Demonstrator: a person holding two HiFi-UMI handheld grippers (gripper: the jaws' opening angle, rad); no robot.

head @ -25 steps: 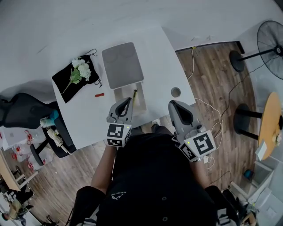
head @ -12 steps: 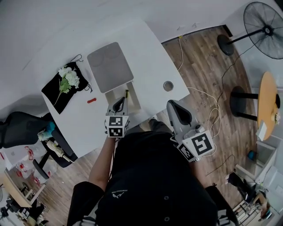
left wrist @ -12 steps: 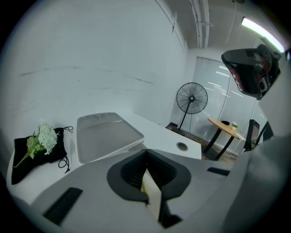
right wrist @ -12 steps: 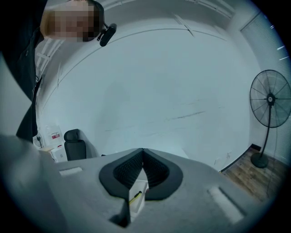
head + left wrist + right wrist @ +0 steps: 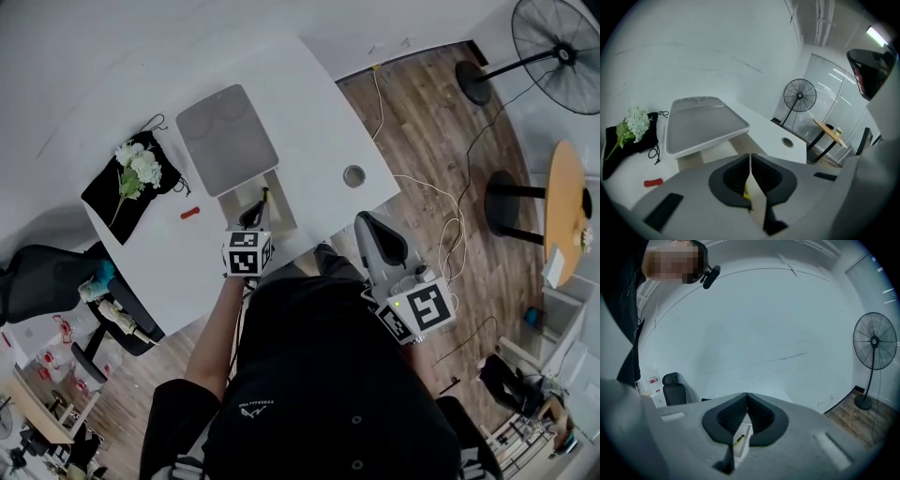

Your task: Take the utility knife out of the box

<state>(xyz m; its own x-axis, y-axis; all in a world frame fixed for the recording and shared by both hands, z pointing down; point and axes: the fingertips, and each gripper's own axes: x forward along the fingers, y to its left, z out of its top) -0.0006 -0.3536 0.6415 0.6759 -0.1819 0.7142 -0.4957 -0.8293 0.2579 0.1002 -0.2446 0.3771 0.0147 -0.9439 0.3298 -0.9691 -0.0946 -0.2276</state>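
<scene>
An open white box (image 5: 284, 211) stands near the table's front edge, just in front of its grey lid (image 5: 228, 139). The yellow and black utility knife (image 5: 264, 196) lies inside it. My left gripper (image 5: 252, 216) points steeply down over the box's near end, jaws shut with nothing held. In the left gripper view a sliver of the yellow knife (image 5: 746, 189) shows below the closed left gripper (image 5: 750, 158). My right gripper (image 5: 368, 224) hovers to the right at the table's edge, shut and empty. In the right gripper view the knife (image 5: 738, 441) lies in the box (image 5: 746, 437) below the closed right gripper (image 5: 747, 397).
A black pouch with white flowers (image 5: 127, 175) lies at the table's left. A small red item (image 5: 190, 213) sits between the pouch and the box. A round cable hole (image 5: 353, 175) is at the right of the table. A fan (image 5: 553, 33) and a cable (image 5: 441, 202) are on the wooden floor.
My left gripper has sunk and tipped further down towards the box, staying shut. The right gripper has hardly moved. The head view has shifted a little.
</scene>
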